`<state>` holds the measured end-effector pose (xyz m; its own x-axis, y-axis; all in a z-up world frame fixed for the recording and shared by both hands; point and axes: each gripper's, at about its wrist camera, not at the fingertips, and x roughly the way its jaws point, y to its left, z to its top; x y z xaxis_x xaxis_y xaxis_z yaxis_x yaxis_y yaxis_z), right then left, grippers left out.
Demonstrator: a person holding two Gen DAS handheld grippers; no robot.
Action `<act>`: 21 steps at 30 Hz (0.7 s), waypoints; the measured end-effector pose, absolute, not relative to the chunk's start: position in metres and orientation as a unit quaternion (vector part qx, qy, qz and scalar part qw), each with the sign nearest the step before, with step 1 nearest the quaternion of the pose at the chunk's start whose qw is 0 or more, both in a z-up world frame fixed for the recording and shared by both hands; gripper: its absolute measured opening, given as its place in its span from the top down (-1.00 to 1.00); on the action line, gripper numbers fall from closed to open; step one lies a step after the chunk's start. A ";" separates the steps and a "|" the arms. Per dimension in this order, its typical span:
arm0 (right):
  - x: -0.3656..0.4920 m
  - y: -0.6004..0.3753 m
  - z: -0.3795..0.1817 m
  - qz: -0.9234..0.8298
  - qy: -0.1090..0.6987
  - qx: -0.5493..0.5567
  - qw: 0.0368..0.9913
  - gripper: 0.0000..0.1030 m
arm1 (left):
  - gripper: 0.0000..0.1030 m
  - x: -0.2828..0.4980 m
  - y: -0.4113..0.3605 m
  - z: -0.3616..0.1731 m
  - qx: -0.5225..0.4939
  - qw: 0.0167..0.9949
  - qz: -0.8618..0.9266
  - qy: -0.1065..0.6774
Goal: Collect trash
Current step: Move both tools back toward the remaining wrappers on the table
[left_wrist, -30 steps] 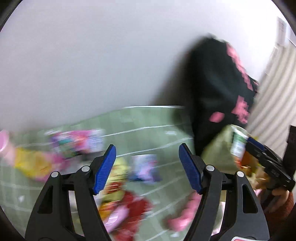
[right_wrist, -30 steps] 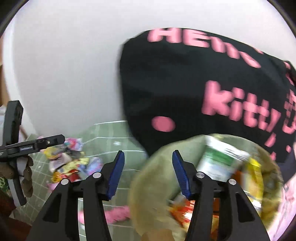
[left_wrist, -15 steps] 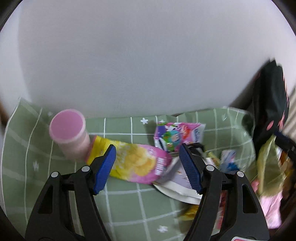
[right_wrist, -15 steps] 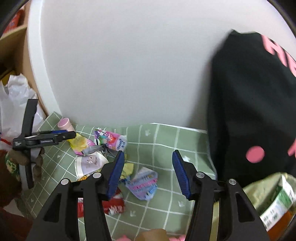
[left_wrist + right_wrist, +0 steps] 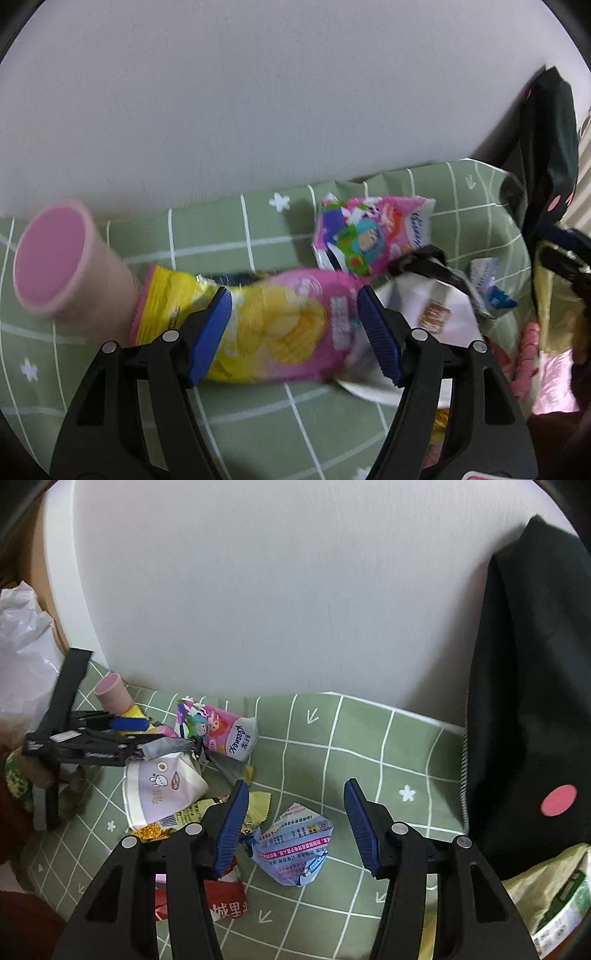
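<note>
Litter lies on a green checked cloth (image 5: 258,417). My left gripper (image 5: 291,299) is open just above a pink and yellow chip bag (image 5: 291,332), one finger on each side, pads not pressing it. A pink cup (image 5: 55,258) stands to its left, a Kleenex pack (image 5: 369,232) and a crushed white paper cup (image 5: 432,310) to its right. My right gripper (image 5: 295,786) is open above a crumpled blue and white wrapper (image 5: 291,845). The right wrist view also shows the left gripper (image 5: 140,738) over the pile at left.
A black bag with pink dots (image 5: 528,701) stands against the wall at right. Below it an olive trash bag (image 5: 546,904) holds packaging. A red wrapper (image 5: 221,897) and a yellow wrapper (image 5: 258,805) lie near my right fingers. A white plastic bag (image 5: 22,657) sits at far left.
Both views swung away from the black bag and trash bag toward the litter. The left gripper came down over the chip bag; the right came down over the crumpled wrapper. Jaws stayed open.
</note>
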<state>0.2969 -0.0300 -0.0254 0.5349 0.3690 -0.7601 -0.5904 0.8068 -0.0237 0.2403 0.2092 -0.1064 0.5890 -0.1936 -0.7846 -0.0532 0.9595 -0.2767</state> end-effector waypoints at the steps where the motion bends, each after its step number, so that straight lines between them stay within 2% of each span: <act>1: 0.297 -0.029 -0.028 0.277 0.394 -0.142 0.865 0.02 | -0.29 0.235 0.210 -0.106 -0.151 0.878 -0.041 0.452; 13: 0.305 0.003 -0.039 0.331 0.390 -0.170 0.842 0.02 | -0.29 0.168 0.205 -0.106 -0.254 0.858 -0.067 0.442; 21: 0.330 0.082 -0.043 0.428 0.362 -0.253 0.789 0.02 | -0.29 0.151 0.213 -0.077 -0.250 0.876 -0.043 0.411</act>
<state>0.3301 0.0822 -0.0434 0.3725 0.4913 -0.7873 -0.8577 0.5063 -0.0899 0.1509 0.2131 -0.0770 0.6589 -0.2802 -0.6981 -0.1306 0.8713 -0.4730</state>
